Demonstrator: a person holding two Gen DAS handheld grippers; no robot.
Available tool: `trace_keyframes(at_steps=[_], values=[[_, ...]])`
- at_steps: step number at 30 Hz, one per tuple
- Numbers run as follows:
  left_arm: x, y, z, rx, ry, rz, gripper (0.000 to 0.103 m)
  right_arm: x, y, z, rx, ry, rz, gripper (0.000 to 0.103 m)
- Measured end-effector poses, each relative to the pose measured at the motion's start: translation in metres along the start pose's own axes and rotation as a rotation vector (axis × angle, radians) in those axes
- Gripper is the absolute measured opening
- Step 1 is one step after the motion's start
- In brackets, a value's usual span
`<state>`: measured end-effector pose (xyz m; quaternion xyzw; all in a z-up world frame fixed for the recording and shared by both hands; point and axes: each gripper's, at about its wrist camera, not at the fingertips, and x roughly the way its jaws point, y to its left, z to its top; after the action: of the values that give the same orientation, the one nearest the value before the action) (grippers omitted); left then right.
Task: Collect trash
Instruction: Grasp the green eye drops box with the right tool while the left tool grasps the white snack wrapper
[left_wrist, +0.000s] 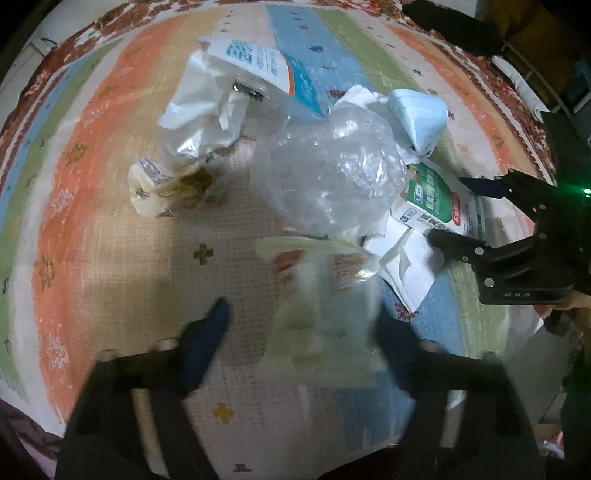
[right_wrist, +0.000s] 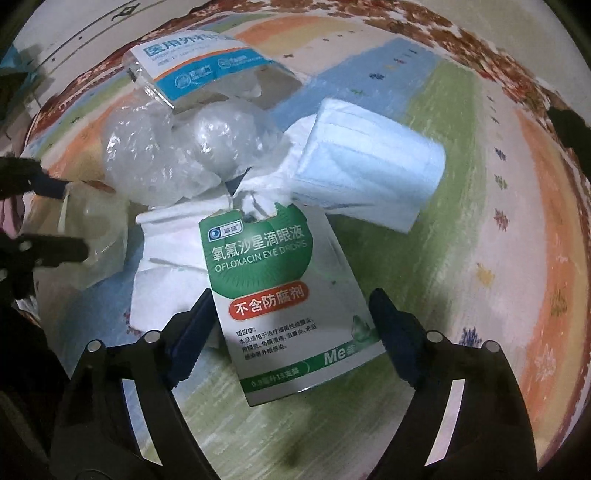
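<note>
Trash lies in a heap on a striped rug (left_wrist: 110, 229). My left gripper (left_wrist: 303, 321) is open, its fingers either side of a blurred clear wrapper (left_wrist: 325, 306). Beyond it lie a crumpled clear plastic bag (left_wrist: 328, 170), white tissue (left_wrist: 203, 107) and a yellowish wrapper (left_wrist: 162, 184). My right gripper (right_wrist: 291, 314) is open, its fingers astride a green and white eye-drops pouch (right_wrist: 280, 291) without touching it. It also shows in the left wrist view (left_wrist: 458, 206). A blue face mask (right_wrist: 369, 170) lies behind the pouch, with white tissue (right_wrist: 166, 269) under it.
A blue and white mask packet (right_wrist: 199, 70) lies at the back of the heap; it also shows in the left wrist view (left_wrist: 266, 62). The rug's brown patterned border (right_wrist: 517, 85) runs round the edge. Dark objects (left_wrist: 454, 26) stand beyond the rug.
</note>
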<state>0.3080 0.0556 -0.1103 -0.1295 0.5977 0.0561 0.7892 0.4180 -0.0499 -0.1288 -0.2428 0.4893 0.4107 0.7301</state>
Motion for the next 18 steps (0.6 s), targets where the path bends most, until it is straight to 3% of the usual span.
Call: trace_keyframes(at_steps=[3, 5, 8, 12, 18], values=[[-0.002, 0.002, 0.000, -0.021, 0.020, -0.016, 0.029, -0.006, -0.001, -0.007, 0.066, 0.018, -0.009, 0.075], [-0.009, 0.003, 0.000, -0.018, 0.011, -0.029, 0.024, -0.012, -0.002, -0.013, 0.120, 0.020, 0.009, 0.073], [-0.023, 0.009, 0.002, -0.036, -0.024, -0.040, 0.022, -0.024, -0.003, -0.024, 0.211, 0.024, 0.029, 0.071], [-0.035, 0.016, -0.001, -0.067, -0.038, -0.052, 0.021, -0.039, 0.003, -0.032, 0.266, 0.038, -0.026, 0.070], [-0.057, 0.020, -0.008, -0.049, -0.071, -0.079, 0.021, -0.067, 0.011, -0.046, 0.375, 0.005, -0.009, 0.069]])
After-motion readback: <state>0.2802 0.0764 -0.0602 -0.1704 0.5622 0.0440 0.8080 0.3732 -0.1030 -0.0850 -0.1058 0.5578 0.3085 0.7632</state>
